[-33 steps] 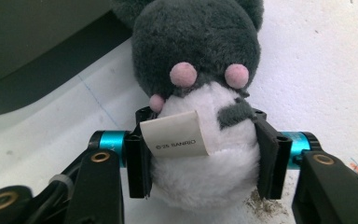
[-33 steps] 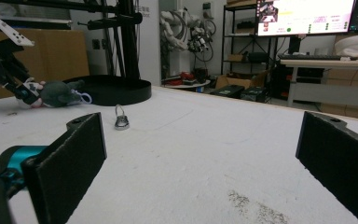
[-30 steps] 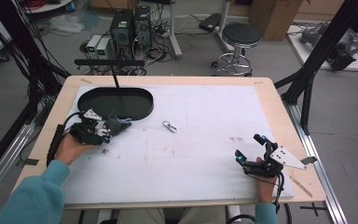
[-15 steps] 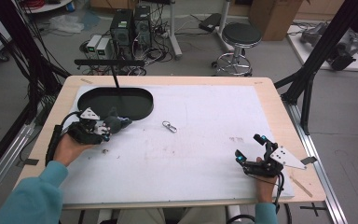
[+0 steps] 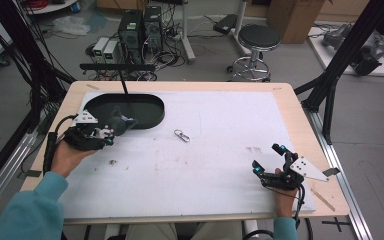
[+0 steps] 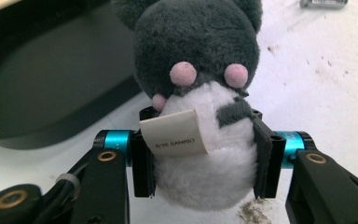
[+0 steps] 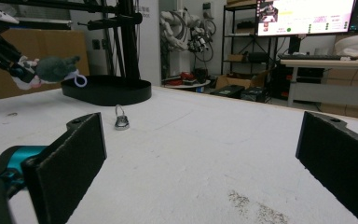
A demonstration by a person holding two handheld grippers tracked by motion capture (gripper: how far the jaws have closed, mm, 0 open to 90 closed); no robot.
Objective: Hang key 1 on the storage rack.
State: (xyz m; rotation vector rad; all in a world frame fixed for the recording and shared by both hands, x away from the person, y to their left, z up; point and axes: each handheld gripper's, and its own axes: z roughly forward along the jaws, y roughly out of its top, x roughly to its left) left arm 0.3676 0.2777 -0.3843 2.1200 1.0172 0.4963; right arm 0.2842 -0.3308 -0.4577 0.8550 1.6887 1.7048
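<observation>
At the left of the bench (image 5: pixel 215 150), the left gripper (image 6: pixel 200 158) has its jaws about half closed, clamped on the white belly of a grey plush toy (image 6: pixel 200 93), one pad pressing each side. A paper tag (image 6: pixel 175 133) sticks out across the toy's front. In the left gripper view the toy's long axis runs straight away from the jaws, its dark head farthest out and toward the black oval tray (image 5: pixel 125 111). From above, the toy is lifted off the bench at the tray's near rim. What lies in the tray I cannot tell. A small metal clasp (image 5: pixel 182 135) lies on the bench between the hands. At the right, the right gripper (image 5: pixel 270 160) rests low over the bench, jaws spread wide with nothing between them.
</observation>
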